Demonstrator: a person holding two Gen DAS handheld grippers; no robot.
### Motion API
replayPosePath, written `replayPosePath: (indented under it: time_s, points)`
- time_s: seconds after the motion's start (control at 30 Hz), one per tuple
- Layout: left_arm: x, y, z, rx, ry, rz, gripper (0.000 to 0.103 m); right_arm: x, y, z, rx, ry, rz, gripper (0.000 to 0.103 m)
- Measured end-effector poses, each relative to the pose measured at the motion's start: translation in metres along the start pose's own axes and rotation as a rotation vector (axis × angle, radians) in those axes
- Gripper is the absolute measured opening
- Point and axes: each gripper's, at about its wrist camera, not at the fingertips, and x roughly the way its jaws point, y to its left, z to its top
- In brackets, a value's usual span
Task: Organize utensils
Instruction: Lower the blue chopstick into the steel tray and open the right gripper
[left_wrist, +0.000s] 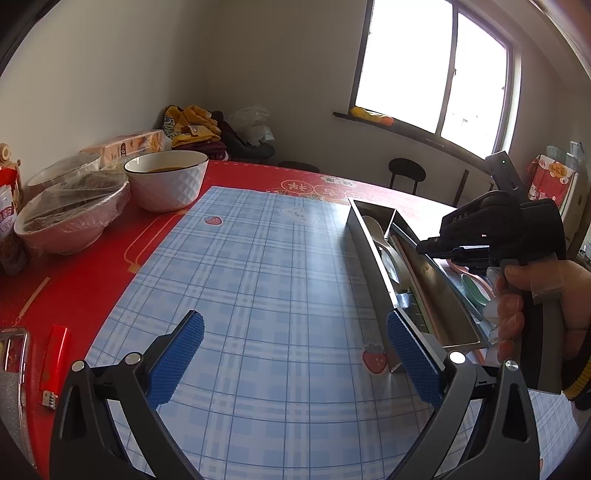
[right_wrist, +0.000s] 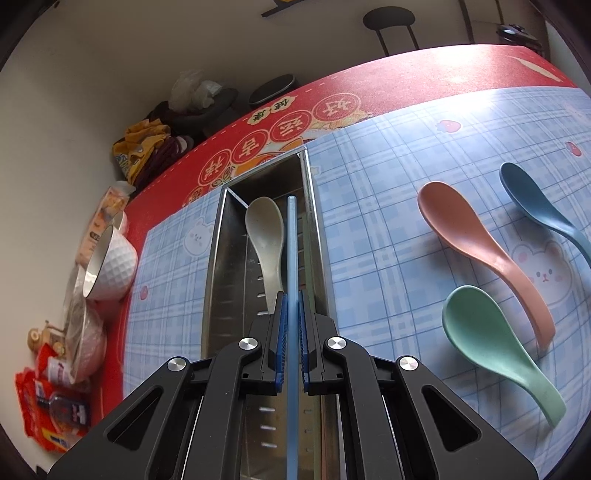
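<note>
Blue ridged pads of the right gripper (right_wrist: 291, 325) are pressed together on a thin pale-blue chopstick (right_wrist: 291, 243), which runs lengthwise between them and out over the steel utensil box (right_wrist: 216, 258). Stick points along the box's long axis, its far tip above the right-hand compartment, just beside the beige spoon (right_wrist: 264, 236) already lying inside. Whether the tip touches the box floor: cannot tell.

Step in hand, as judged: depositing the chopstick into the box. Next move calls for lowering it until it lies flat in the narrow compartment, keeping it parallel to the divider wall, then parting the pads.

Left gripper (left_wrist: 295, 354) has its jaws spread wide, nothing between them, hovering over the blue checked mat (left_wrist: 258, 266) at the near left corner of the box.

Right of the box, well apart from it on the mat: pink spoon (right_wrist: 480, 254), green spoon (right_wrist: 495, 343), dark blue spoon (right_wrist: 543, 206), all still to be stored.

Chopstick: slim, straight, smooth, likely to slip or pivot.
</note>
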Motion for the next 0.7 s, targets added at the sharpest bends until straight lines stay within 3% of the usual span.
replayPosePath:
  time_s: [0.5,0.7]
  points:
    - [0.002,0.0,-0.001,-0.004,0.013,-0.011,0.097,0.007,0.0,-0.002,-0.011,0.012,0.019,0.007]
    - [0.003,0.001,-0.001,-0.011,0.014,-0.011,0.097,-0.004,0.007,-0.002,-0.092,-0.019,0.012,0.008]
